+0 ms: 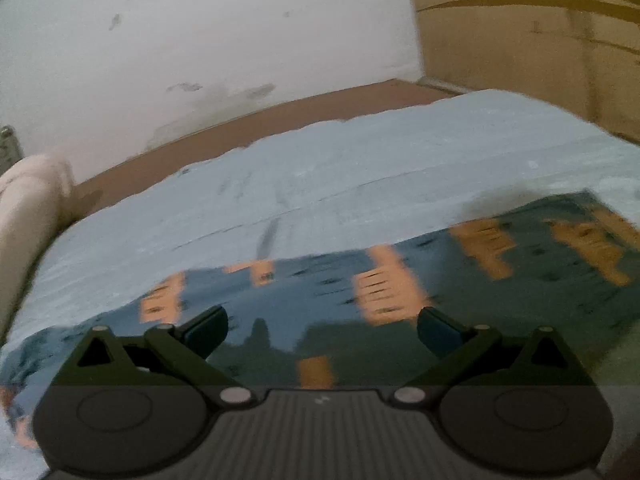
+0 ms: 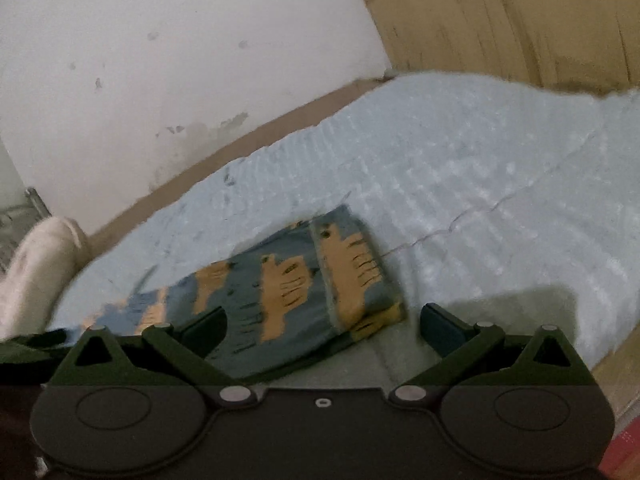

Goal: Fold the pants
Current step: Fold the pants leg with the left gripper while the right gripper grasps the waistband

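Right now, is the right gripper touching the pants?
Cannot tell. In the right wrist view the open right gripper frames the folded pants, but neither contact nor a gap shows plainly.

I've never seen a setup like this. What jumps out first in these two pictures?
The patterned pants, blue-grey with orange patches, lie on a pale blue bedsheet, with one end already folded over. At the bottom of each view a dark two-finger gripper is open above the cloth: the left gripper over the fabric's middle, the right gripper near the folded end. Behind the bed stands a stained white wall.
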{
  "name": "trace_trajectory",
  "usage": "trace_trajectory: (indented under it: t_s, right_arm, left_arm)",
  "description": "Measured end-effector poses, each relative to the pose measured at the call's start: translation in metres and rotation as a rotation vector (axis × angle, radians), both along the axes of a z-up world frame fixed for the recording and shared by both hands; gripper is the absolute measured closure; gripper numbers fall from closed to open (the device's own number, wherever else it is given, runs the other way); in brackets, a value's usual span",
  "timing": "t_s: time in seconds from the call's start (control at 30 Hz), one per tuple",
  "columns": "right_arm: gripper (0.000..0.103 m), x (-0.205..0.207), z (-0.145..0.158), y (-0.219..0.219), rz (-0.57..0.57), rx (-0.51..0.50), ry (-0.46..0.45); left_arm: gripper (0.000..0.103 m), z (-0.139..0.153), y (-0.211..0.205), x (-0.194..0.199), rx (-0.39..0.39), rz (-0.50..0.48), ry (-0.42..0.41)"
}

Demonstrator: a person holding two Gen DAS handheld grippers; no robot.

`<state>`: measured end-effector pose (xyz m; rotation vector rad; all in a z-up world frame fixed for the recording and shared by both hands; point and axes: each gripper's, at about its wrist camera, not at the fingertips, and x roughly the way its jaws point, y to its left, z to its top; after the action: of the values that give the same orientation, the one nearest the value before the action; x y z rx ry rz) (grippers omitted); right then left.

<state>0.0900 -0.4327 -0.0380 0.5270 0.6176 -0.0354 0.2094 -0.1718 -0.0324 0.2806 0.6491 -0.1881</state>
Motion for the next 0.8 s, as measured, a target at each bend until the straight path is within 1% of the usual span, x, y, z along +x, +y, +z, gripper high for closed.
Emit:
trace_trajectory:
  t_s: [0.07,0.13,0.2,0.27,0.33,0.47,0.5,0.57,0.63,0.67,0.73,0.77,0.8]
  right_arm:
    - [0.001,0.0,0.001,0.002,0.027,0.038,0.006]
    - [0.001,0.001,-0.004,0.0,0.021,0.089,0.023]
    - [0.001,0.003,-0.01,-0.001,-0.012,0.13,0.03]
    - [0.001,0.004,-0.016,-0.005,-0.053,0.176,0.022]
    - [0.001,0.003,-0.02,-0.009,-0.103,0.231,0.001]
    - [0.001,0.005,-0.021,-0.011,-0.176,0.274,-0.024]
    - [0.002,0.004,-0.02,-0.01,-0.197,0.283,-0.031]
    - [0.01,0.003,-0.02,-0.01,-0.24,0.293,-0.041]
    - [0.03,0.0,-0.022,-0.013,-0.301,0.307,-0.042]
    - [0.036,-0.001,-0.023,-0.014,-0.33,0.315,-0.039]
    - [0.06,-0.003,-0.024,-0.017,-0.374,0.32,-0.029]
    - [0.064,-0.003,-0.025,-0.018,-0.395,0.32,-0.02]
    - [0.07,-0.004,-0.026,-0.018,-0.408,0.319,-0.014]
  left_arm:
    - [0.001,-0.003,-0.013,-0.004,-0.013,-0.043,0.003]
    - [0.001,-0.01,-0.023,-0.006,0.003,-0.067,0.023]
    - [0.001,-0.018,-0.03,-0.008,0.042,-0.07,0.049]
    - [0.001,-0.025,-0.032,-0.012,0.071,-0.063,0.056]
    - [0.001,-0.027,-0.029,-0.018,0.075,-0.063,0.045]
    - [0.001,-0.024,-0.023,-0.022,0.069,-0.063,0.062]
    - [0.001,-0.022,-0.021,-0.021,0.065,-0.059,0.07]
    - [0.001,-0.018,-0.017,-0.02,0.05,-0.049,0.077]
    - [0.001,-0.015,-0.012,-0.017,0.032,-0.035,0.083]
    - [0.001,-0.013,-0.009,-0.015,0.02,-0.027,0.087]
    - [0.001,-0.01,-0.002,-0.011,-0.018,-0.013,0.105]
    - [0.001,-0.009,0.002,-0.008,-0.048,-0.01,0.127]
    - [0.001,-0.007,0.007,-0.003,-0.085,-0.012,0.158]
